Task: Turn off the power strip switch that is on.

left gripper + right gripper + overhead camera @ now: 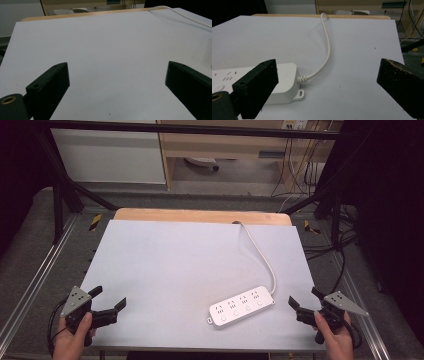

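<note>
From above, I hold the left gripper (106,301) at the table's (165,265) near left corner and the right gripper (306,301) at its near right corner, both with jaws spread wide and holding nothing, which reads to me as a neutral ready stance. The power strip (242,306) lies near the near edge, right of centre, its cord (261,255) running to the far edge. In the left gripper view, the jaws frame bare table. In the right gripper view, the strip's cord end sits just beyond the left jaw, within easy reach.
</note>
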Demonstrator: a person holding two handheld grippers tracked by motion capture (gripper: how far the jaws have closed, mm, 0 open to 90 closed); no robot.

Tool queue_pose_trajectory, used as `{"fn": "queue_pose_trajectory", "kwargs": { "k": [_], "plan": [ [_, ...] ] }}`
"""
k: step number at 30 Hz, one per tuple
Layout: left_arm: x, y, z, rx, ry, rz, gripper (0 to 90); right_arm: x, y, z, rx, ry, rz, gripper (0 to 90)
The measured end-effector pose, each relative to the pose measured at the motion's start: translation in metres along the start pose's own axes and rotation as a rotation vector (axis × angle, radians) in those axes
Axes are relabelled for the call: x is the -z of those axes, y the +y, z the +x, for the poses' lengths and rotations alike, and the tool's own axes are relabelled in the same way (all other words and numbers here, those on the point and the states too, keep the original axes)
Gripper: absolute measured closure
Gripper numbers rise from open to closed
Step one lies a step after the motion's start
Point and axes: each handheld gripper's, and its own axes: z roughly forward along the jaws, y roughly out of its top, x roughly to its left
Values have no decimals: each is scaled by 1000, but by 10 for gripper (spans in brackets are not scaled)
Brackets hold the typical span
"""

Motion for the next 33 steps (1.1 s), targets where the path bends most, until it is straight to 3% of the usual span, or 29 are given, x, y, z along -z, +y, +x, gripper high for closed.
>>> {"fn": "queue_pose_trajectory", "kwargs": {
  "k": [19, 28, 33],
  "plan": [
    [0, 0, 0, -8, -1, 7, 52, -23, -20, 2, 49, 25, 109, 34],
    [-1, 0, -1, -5, -2, 6, 52, -41, -18, 3, 63, -13, 184, 40],
    [-1, 0, -2, -13, -4, 9, 52, -44, -18, 1, 62, -65, 237, 42]
  ]
}}
